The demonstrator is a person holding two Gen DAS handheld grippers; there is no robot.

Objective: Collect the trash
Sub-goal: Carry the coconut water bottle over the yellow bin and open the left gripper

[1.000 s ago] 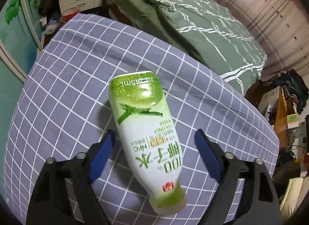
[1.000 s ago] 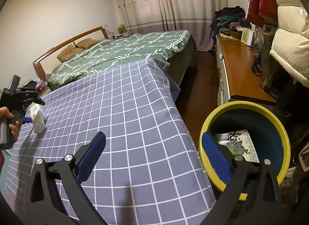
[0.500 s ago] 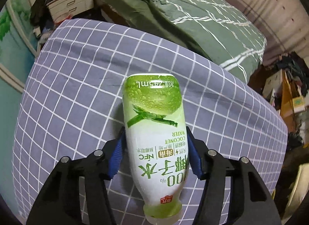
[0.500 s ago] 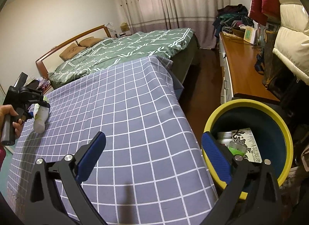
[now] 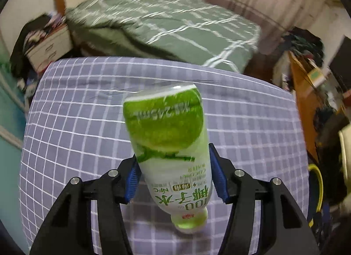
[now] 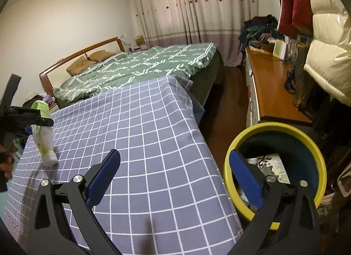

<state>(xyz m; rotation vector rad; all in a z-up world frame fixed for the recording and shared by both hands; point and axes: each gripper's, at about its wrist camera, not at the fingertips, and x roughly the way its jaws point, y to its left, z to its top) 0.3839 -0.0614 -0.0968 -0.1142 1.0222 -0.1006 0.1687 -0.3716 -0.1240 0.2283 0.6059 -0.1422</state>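
The worktop (image 6: 153, 145), draped in a grey-blue checked cloth, fills most of both views, with a bed (image 6: 140, 66) under a green quilt behind it and a long wooden sideboard (image 6: 272, 88) off to the far side. Beside the worktop's near corner stands the yellow-rimmed bin (image 6: 316, 152), already holding some printed packaging. The real change is at the left tongs (image 5: 175, 178): a second ago they stood wide on either side of the coconut-water bottle (image 5: 171, 145) as it lay on the cloth; now they are clamped on its body, base pointing away and cap toward the camera, and the blurred room suggests the hand is swinging. In the right wrist view the bottle hangs cap-down in that grip at the far left edge, its cap at or just above the cloth; contact is hard to tell. That likely means pickup is done and the carry to the bin comes next. The right tongs (image 6: 175, 178) are wide and empty, hovering between worktop corner and bin. Nothing lies on the cloth in the way, though those idle tongs sit close to the bin's mouth and may need to give room
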